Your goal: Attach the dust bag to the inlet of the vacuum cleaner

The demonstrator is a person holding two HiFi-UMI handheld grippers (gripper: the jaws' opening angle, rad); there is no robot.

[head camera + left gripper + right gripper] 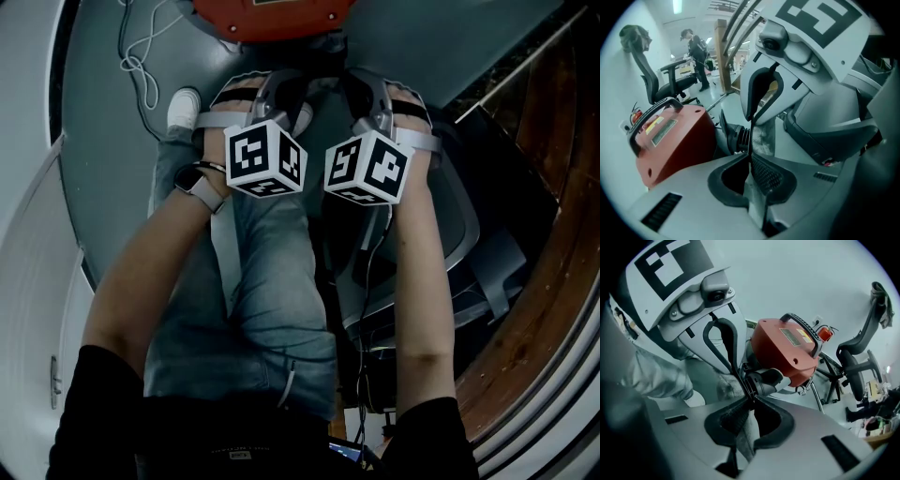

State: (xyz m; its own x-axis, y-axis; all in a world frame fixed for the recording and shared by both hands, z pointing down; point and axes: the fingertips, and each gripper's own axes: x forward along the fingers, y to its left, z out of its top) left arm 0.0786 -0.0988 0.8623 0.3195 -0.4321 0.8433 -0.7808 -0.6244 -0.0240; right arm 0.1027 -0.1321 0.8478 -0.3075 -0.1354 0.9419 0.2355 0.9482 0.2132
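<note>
Forearms [150, 272] of the person fill the near part of the head view, reaching over a jeans leg [272, 281] toward the red vacuum cleaner [272, 19] at the far edge. The marker cubes [265, 157] hide the jaws there. Only the gripper views show the grasp. Left gripper [751, 157] and right gripper [751, 399] face each other, each clenched on the thin edge of the grey dust bag [764, 138], right at the black ribbed inlet [764, 380].

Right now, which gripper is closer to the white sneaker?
Left. The left gripper sits a little right of the white sneaker in the head view; the right gripper lies beyond it, farther away. Both are shut on the dust bag.
</note>
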